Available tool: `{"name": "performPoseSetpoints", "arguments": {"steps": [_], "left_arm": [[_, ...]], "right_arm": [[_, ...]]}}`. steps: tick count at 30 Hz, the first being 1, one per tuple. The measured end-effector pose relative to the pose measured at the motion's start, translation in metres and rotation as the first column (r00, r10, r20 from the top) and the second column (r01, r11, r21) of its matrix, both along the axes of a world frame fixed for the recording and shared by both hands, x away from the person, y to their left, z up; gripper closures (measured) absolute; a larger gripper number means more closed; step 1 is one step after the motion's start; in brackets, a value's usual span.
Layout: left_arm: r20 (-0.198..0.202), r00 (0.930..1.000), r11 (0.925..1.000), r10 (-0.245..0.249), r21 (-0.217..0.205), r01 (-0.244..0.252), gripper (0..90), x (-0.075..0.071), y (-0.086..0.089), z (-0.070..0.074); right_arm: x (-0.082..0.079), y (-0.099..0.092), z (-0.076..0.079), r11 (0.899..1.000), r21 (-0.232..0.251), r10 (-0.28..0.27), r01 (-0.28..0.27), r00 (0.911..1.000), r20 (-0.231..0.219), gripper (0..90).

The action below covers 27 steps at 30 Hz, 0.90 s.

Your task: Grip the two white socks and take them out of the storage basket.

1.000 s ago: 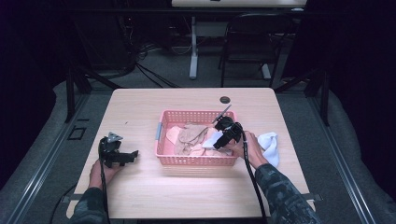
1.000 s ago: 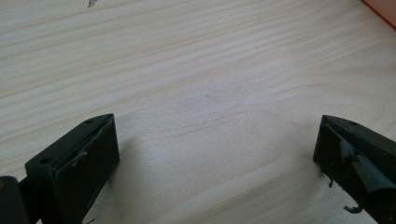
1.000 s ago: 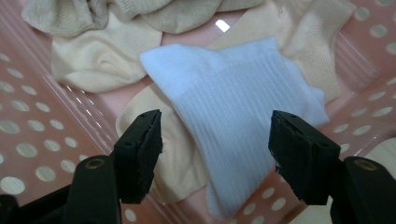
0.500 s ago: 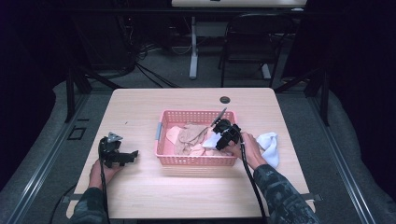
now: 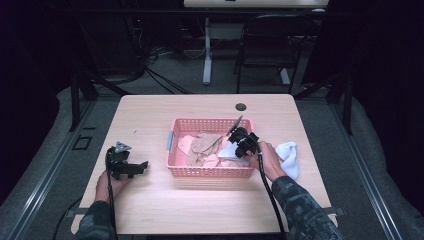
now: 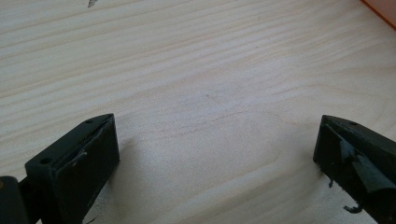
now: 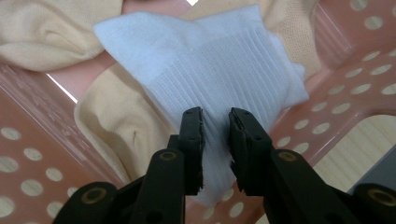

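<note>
R gripper (image 7: pixel 215 125) sits over the right end of the pink perforated plastic basket (image 5: pixel 172 150), which stands mid-desk, a bit toward the right edge. Its jaws have just been closing and now pinch a fold of the white ribbed cotton sock (image 7: pixel 224 70); fabric is caught between the pads, w/ the rest of the sock spread over the cream and tan socks (image 5: pixel 200 147) piled in the basket. In the high view the R gripper (image 5: pixel 239 142) points down into the basket's right end, hand behind it. A second white bundled sock (image 5: pixel 289 155) lies on the light wooden desk (image 5: pixel 200 205) just outside the basket, near the desk's right edge. L gripper (image 5: pixel 131 167) rests near the desk's left edge, well apart from the basket, jaws wide apart over bare wood, nothing between them. Small dark round hole (image 5: pixel 241 107) near the desk's far edge.
</note>
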<state>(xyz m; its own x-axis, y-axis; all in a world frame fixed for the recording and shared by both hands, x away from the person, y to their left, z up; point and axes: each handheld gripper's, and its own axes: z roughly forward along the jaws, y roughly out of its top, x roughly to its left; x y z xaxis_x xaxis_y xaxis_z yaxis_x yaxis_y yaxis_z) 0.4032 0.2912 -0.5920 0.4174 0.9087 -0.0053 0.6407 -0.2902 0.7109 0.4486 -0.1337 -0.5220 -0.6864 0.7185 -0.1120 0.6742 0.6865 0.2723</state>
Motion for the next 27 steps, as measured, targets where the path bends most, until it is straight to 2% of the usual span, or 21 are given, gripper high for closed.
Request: {"name": "performPoseSetpoints", "arguments": {"steps": [5, 9, 11, 13, 14, 16, 17, 18, 19, 20, 22, 24, 26, 27], "left_arm": [[0.000, 1.0000, 1.0000, 0.000, 0.000, 0.000, 0.1, 0.000, 0.000, 0.000], [0.000, 1.0000, 1.0000, 0.000, 0.000, 0.000, 0.1, 0.000, 0.000, 0.000], [0.000, 1.0000, 1.0000, 0.000, 0.000, 0.000, 0.1, 0.000, 0.000, 0.000], [0.000, 1.0000, 1.0000, 0.000, 0.000, 0.000, 0.1, 0.000, 0.000, 0.000], [0.000, 1.0000, 1.0000, 0.000, 0.000, 0.000, 0.1, 0.000, 0.000, 0.000], [-0.001, 1.0000, 1.0000, 0.000, 0.000, 0.000, 0.1, 0.000, 0.000, 0.000], [0.000, 1.0000, 1.0000, -0.001, 0.000, 0.001, 0.1, 0.000, 0.000, 0.000], [0.000, 1.0000, 1.0000, -0.001, 0.000, 0.001, 0.1, 0.000, 0.000, 0.000], [0.000, 1.0000, 1.0000, -0.001, 0.000, 0.001, 0.1, 0.000, 0.000, 0.000], [-0.001, 1.0000, 1.0000, -0.002, -0.002, 0.002, 0.1, 0.000, 0.000, 0.000], [-0.001, 1.0000, 1.0000, -0.002, -0.001, 0.002, 0.1, 0.000, 0.000, 0.000], [0.000, 1.0000, 1.0000, -0.001, -0.001, 0.001, 0.1, 0.000, 0.000, 0.000], [-0.001, 1.0000, 1.0000, -0.002, -0.002, 0.002, 0.1, 0.000, 0.000, 0.000], [-0.001, 1.0000, 1.0000, -0.003, -0.002, 0.003, 0.1, 0.000, 0.000, 0.000]], "right_arm": [[0.001, -0.001, 0.002, 1.000, -0.007, 0.007, -0.007, 1.0000, -0.006, 87.1], [0.000, -0.001, 0.002, 1.000, 0.007, 0.009, -0.009, 0.9999, -0.008, 89.7], [-0.001, -0.001, 0.004, 0.999, 0.043, 0.003, -0.003, 1.0000, 0.004, 89.8], [-0.001, -0.001, 0.006, 0.999, 0.040, 0.008, -0.008, 0.9999, 0.010, 89.8], [0.000, -0.001, 0.010, 0.999, 0.045, 0.016, -0.017, 0.9999, 0.005, 87.9], [0.000, 0.002, 0.013, 0.999, 0.039, 0.023, -0.023, 0.9995, 0.020, 73.9], [-0.001, 0.003, 0.011, 0.998, 0.049, 0.029, -0.029, 0.9996, 0.007, 65.6], [-0.001, 0.005, 0.010, 0.999, 0.031, 0.036, -0.036, 0.9994, -0.002, 59.5], [-0.001, 0.005, 0.010, 0.999, 0.031, 0.036, -0.036, 0.9994, -0.002, 59.5], [-0.001, 0.009, 0.009, 0.998, -0.002, 0.056, -0.056, 0.9983, -0.014, 48.0], [0.000, 0.011, 0.006, 0.999, -0.010, 0.050, -0.050, 0.9987, -0.012, 43.4], [0.001, 0.012, 0.004, 0.999, -0.015, 0.047, -0.048, 0.9988, -0.012, 43.6], [0.004, 0.018, -0.001, 0.997, -0.053, 0.049, -0.051, 0.9984, -0.027, 44.6], [0.004, 0.019, -0.004, 0.998, -0.049, 0.044, -0.045, 0.9988, -0.023, 45.3]]}}
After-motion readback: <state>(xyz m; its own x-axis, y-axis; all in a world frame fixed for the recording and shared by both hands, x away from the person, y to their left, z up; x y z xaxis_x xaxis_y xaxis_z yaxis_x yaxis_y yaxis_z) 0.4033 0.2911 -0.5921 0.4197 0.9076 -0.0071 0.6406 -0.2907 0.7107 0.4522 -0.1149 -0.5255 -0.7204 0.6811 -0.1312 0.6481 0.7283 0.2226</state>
